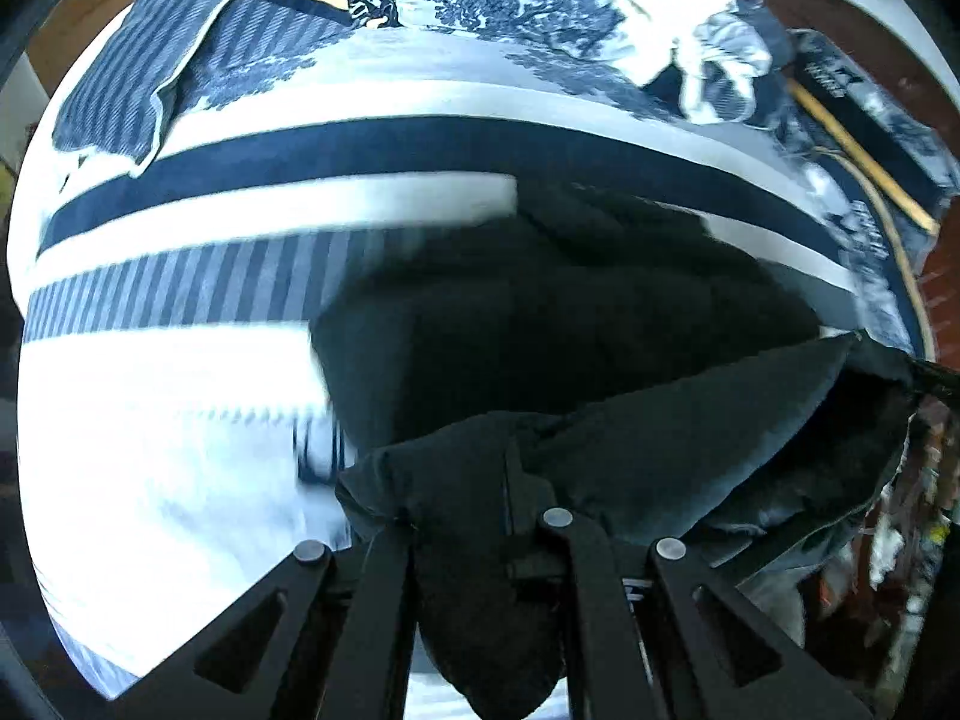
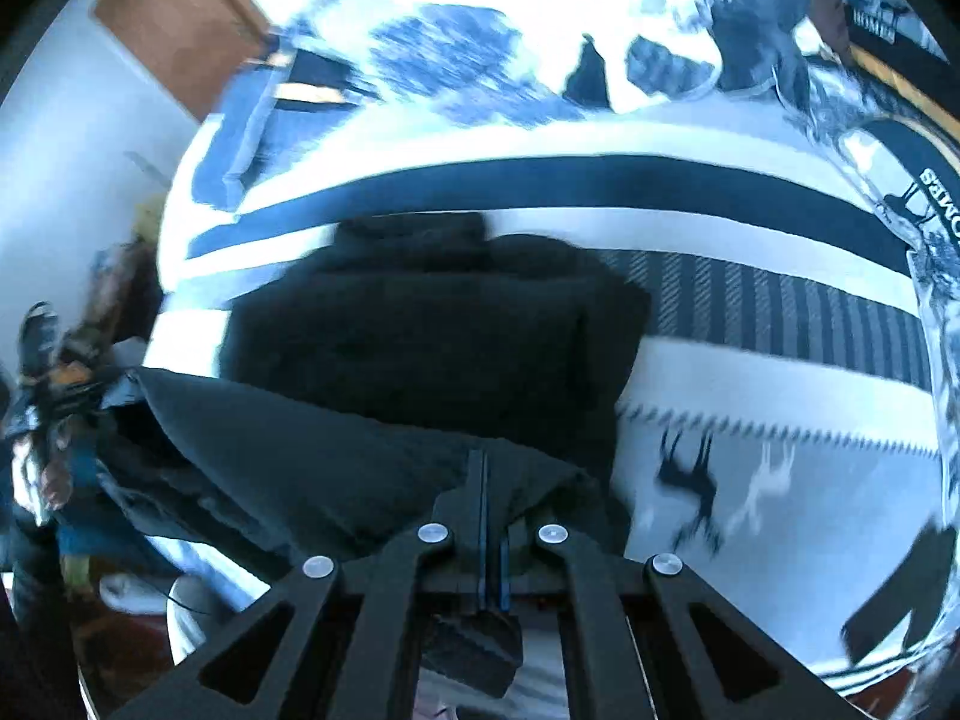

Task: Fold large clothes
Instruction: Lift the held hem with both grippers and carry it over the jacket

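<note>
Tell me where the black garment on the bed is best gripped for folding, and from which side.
Best along its near edge, from above, one corner per gripper. The black garment lies flat on the patterned bedspread, and the left gripper and right gripper are shut on that edge, lifting it clear.

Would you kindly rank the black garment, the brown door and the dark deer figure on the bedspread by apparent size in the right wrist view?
1. black garment, by far the largest, though it hangs nearest the camera.
2. brown door.
3. dark deer figure, smallest and blurred.
</note>
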Demonstrator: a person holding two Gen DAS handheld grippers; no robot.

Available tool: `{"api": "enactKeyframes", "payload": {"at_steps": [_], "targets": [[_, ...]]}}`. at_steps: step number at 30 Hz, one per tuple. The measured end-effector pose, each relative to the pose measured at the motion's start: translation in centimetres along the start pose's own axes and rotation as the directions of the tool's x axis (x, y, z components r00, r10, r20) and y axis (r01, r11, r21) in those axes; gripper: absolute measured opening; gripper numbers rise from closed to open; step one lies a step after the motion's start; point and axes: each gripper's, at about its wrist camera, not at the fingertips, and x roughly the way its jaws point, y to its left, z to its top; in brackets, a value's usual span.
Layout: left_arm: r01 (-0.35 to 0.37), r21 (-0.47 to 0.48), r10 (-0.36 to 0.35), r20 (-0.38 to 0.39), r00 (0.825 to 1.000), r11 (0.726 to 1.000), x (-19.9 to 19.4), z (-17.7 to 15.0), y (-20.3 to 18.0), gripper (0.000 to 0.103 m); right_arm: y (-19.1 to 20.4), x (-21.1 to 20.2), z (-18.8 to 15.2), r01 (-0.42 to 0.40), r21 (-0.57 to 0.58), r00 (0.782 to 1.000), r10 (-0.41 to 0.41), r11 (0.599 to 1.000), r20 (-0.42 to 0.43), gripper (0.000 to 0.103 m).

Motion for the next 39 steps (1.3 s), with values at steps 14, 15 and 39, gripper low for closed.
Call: {"api": "enactKeyframes", "payload": {"at_steps": [14, 15, 39], "targets": [[-0.168, -0.040, 0.173, 0.169, 0.970, 0.985, 10.9, 6.7, 0.3, 0.015, -9.6, 11.9, 4.5, -0.281, 0.438, 0.957, 0.216, 0.854, 0.193, 0.012], [-0.151, -0.050, 0.157, 0.183, 0.970, 0.987, 10.1, 7.0, 0.4, 0.015, -9.6, 11.6, 4.7, -0.273, 0.439, 0.959, 0.206, 0.856, 0.195, 0.012], [-0.239, -0.213, 0.260, 0.076, 0.963, 0.947, 12.8, 6.8, 4.4, 0.020, -6.6, 11.2, 5.3, -0.031, 0.253, 0.994, 0.002, 0.967, 0.112, 0.004]]}}
